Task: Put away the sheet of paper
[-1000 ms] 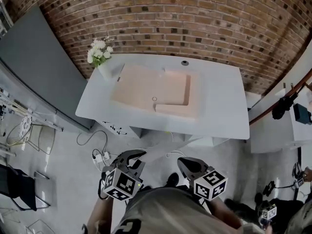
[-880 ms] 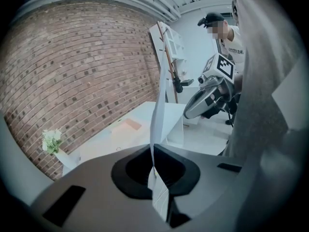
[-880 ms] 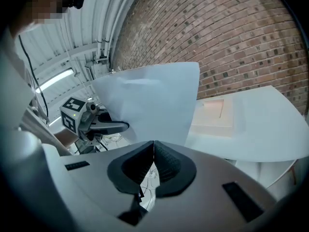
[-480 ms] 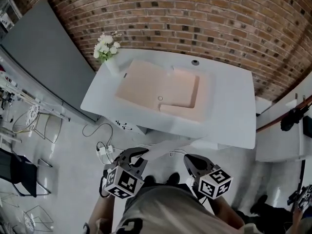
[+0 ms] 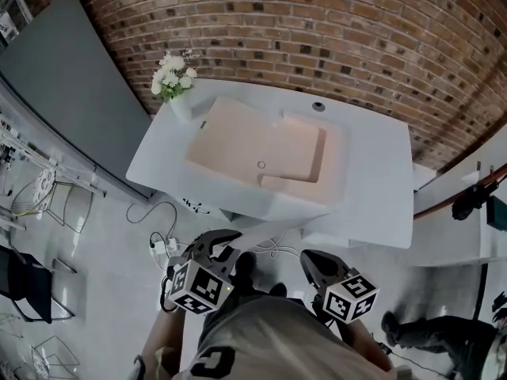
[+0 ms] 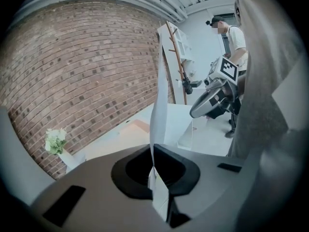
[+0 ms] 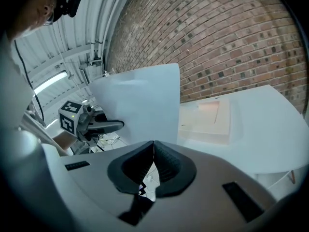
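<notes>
Nearest, the left tool (image 6: 152, 161) has its jaws pressed together on the lower edge of the sheet of paper (image 6: 159, 105), which rises edge-on from the pinch. The right tool (image 7: 153, 151) has its jaws together as well. The sheet stands broad and upright just behind them, so it seems to be gripped there too, though the contact itself is hard to make out. In the head view both tools are held low, close to the person's body, over the floor (image 5: 119, 236). The sheet is therefore in the air between them, well apart from the surface (image 5: 372, 172).

Farther off, the surface carries a peach tray (image 5: 253, 145) with a raised section on its right side. Flowers (image 5: 174, 81) stand at its far left corner against the brick wall (image 5: 317, 30).

As for progress, the sheet is picked up and in hand, but it is not yet put away. What probably remains is carrying it to the surface, settling it in or on the tray, and letting go.
</notes>
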Available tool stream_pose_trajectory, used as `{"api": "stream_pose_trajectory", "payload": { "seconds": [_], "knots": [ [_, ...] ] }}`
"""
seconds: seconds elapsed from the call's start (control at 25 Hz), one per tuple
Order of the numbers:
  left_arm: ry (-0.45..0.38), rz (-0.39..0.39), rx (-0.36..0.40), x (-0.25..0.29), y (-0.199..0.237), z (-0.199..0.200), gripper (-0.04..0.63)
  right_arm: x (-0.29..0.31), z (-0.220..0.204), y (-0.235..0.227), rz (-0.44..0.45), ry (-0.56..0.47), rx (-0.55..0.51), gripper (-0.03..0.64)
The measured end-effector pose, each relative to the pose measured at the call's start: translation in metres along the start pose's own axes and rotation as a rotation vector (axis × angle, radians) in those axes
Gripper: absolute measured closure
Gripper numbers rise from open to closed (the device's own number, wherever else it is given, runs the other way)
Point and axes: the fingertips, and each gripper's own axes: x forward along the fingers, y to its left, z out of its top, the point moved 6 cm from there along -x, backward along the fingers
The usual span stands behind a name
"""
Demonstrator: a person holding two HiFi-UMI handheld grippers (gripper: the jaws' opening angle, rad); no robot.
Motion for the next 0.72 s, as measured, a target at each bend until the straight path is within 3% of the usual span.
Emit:
{"api": "stream_pose_trajectory", "payload": {
  "seconds": [0.72],
  "knots": [
    [-0.094, -0.056, 0.042, 0.02, 0.107, -0.019, 0.58, 0.073, 0.049, 0.017, -0.12, 0.007, -0.07, 0.594]
  ]
}}
